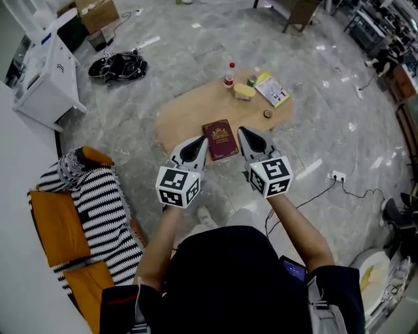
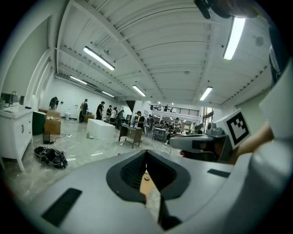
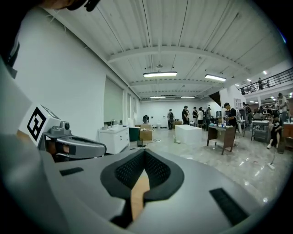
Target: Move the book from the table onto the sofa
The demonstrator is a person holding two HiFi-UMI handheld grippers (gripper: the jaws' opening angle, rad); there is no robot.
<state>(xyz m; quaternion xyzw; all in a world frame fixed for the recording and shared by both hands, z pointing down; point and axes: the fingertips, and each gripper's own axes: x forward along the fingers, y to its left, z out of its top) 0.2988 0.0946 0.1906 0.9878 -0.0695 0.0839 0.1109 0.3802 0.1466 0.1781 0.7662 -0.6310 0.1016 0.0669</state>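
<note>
A grey marbled floor (image 1: pixel 196 39) fills the head view. At ten o'clock stands a white cabinet (image 1: pixel 42 78). At its two o'clock lies a black tangle of cables and gear (image 1: pixel 117 66), and at eleven o'clock an open brown cardboard box (image 1: pixel 96 13). At one o'clock sits a small cluster: a clear bottle with a red cap (image 1: pixel 229 77), a soft yellow lump (image 1: pixel 244 92) at its four o'clock, and a yellow-covered booklet (image 1: pixel 272 89) lying flat at the lump's three o'clock. A small brown disc (image 1: pixel 267 114) lies at the booklet's six o'clock. At four o'clock a white power strip (image 1: pixel 336 175) trails a black cable. At eight o'clock a black-and-white striped knitted blanket (image 1: pixel 98 202) lies crumpled.
</note>
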